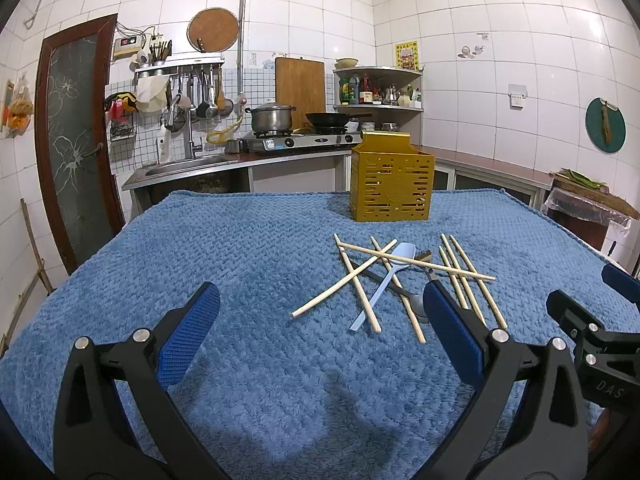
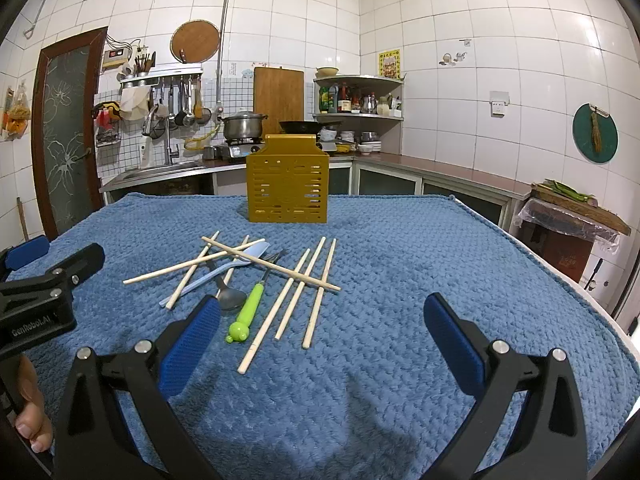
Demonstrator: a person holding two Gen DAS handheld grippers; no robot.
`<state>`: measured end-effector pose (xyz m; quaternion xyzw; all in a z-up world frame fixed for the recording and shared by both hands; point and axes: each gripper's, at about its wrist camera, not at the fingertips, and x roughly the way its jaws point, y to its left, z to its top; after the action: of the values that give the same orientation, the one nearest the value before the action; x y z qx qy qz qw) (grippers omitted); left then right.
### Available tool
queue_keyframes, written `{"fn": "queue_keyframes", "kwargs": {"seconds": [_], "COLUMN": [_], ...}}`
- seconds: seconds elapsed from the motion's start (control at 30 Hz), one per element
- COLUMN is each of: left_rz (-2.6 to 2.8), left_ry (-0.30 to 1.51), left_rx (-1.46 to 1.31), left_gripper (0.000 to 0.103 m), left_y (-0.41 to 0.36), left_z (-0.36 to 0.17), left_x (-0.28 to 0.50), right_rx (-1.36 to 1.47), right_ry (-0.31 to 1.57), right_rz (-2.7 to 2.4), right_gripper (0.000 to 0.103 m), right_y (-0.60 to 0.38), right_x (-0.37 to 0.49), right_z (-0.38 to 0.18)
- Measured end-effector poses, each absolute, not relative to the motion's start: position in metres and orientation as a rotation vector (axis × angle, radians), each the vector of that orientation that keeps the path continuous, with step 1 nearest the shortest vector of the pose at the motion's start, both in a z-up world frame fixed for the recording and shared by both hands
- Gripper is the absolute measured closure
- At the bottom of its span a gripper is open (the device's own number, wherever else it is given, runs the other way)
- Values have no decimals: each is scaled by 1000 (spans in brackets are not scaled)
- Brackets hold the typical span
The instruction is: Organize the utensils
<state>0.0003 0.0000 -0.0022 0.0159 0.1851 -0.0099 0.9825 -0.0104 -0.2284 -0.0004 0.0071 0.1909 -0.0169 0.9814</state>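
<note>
A gold perforated utensil holder (image 1: 392, 184) (image 2: 287, 186) stands upright at the far side of the blue towel. Before it lies a loose pile: several wooden chopsticks (image 1: 352, 280) (image 2: 296, 300), a light blue plastic spoon (image 1: 384, 280) (image 2: 240, 262), a metal spoon (image 2: 230, 296) (image 1: 416, 304) and a green-handled fork (image 2: 250, 308). My left gripper (image 1: 320, 312) is open and empty, just short of the pile's left side. My right gripper (image 2: 322, 316) is open and empty, just short of the pile's right side. Each gripper shows at the edge of the other's view.
The blue towel (image 1: 240, 248) (image 2: 420, 248) covers the whole table. Behind it run a kitchen counter with a sink (image 1: 188, 164), a gas stove with a pot (image 1: 272, 118) and a wok. A covered stand (image 2: 568, 220) is at the right.
</note>
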Motion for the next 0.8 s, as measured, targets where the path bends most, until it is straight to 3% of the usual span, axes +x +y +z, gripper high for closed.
{"fn": "queue_keyframes", "kwargs": {"seconds": [0.8], "left_rz": [-22], "left_ry": [372], "left_rx": [30], "left_gripper": [5], "left_y": [0], "left_z": [-3], "left_x": [1], "right_rx": [15], "right_ry": [382], "right_rz": [-41], "right_gripper": [4], "right_y": [-230], "right_x": [-10], "right_z": [1]}}
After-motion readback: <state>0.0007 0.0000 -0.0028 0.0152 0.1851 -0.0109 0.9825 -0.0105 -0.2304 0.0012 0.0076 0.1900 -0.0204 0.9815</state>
